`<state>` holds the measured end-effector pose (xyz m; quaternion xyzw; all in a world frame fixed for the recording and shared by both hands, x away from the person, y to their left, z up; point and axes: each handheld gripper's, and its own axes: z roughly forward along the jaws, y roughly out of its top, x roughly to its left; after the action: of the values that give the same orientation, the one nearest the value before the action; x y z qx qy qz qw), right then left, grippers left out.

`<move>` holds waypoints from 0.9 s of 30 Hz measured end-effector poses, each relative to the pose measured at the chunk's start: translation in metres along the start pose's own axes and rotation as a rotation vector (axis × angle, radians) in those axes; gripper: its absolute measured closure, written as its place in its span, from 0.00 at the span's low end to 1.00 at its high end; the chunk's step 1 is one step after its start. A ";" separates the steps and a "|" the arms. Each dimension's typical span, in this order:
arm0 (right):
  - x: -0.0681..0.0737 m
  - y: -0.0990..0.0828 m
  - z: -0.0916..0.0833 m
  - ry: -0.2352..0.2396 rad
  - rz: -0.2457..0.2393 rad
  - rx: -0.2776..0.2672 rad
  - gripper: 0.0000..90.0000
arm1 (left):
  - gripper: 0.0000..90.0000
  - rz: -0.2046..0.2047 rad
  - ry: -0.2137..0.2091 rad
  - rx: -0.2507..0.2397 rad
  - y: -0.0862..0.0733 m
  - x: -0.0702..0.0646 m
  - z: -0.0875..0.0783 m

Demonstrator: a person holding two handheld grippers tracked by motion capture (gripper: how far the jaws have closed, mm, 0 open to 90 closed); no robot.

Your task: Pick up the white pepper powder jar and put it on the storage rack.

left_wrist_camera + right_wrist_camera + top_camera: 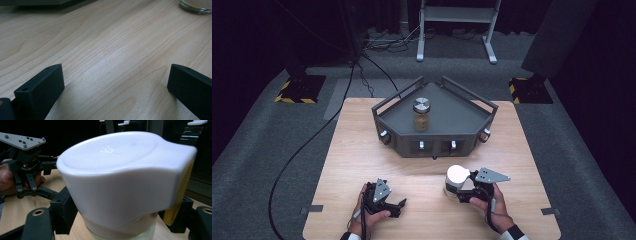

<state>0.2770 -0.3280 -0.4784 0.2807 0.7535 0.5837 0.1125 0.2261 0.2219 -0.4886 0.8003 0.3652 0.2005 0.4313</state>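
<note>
The right gripper [460, 191] has clamped onto the white-lidded jar [455, 181] standing on the table [357, 160] near the front edge. The left gripper [398, 205] rests with jaws apart. Next probably comes a straight lift toward the grey tray [472, 116].

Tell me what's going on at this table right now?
A person works two hand-held tongs at a wooden table. The right tongs have their jaws on either side of a glass jar with a white lid, standing on the table near the person. The left tongs rest open on the wood, holding nothing. Farther back, a grey tray holds a second jar with a metal lid.
</note>
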 end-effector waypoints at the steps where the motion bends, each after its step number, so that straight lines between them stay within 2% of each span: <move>1: 0.000 0.000 0.000 -0.001 -0.002 -0.002 0.29 | 0.01 0.000 0.000 0.000 0.000 0.000 0.000; 7: 0.004 -0.001 -0.001 -0.017 -0.013 -0.008 0.31 | 0.01 0.000 0.000 0.000 0.000 0.000 0.000; 14: 0.007 0.000 -0.006 -0.042 -0.006 -0.047 0.31 | 0.01 0.000 0.000 0.000 0.000 0.000 0.000; 20: 0.009 0.013 -0.013 -0.071 -0.017 -0.066 0.32 | 0.01 0.000 0.000 0.000 0.000 0.000 0.000; 24: 0.010 0.031 -0.020 -0.097 -0.028 -0.091 0.32 | 0.01 0.000 0.000 0.000 0.000 0.000 0.000; 27: 0.013 0.043 -0.023 -0.127 -0.053 -0.116 0.32 | 0.01 0.000 0.000 0.000 0.000 0.000 0.000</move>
<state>0.2672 -0.3325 -0.4290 0.2899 0.7171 0.6042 0.1915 0.2263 0.2220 -0.4886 0.8004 0.3651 0.2002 0.4312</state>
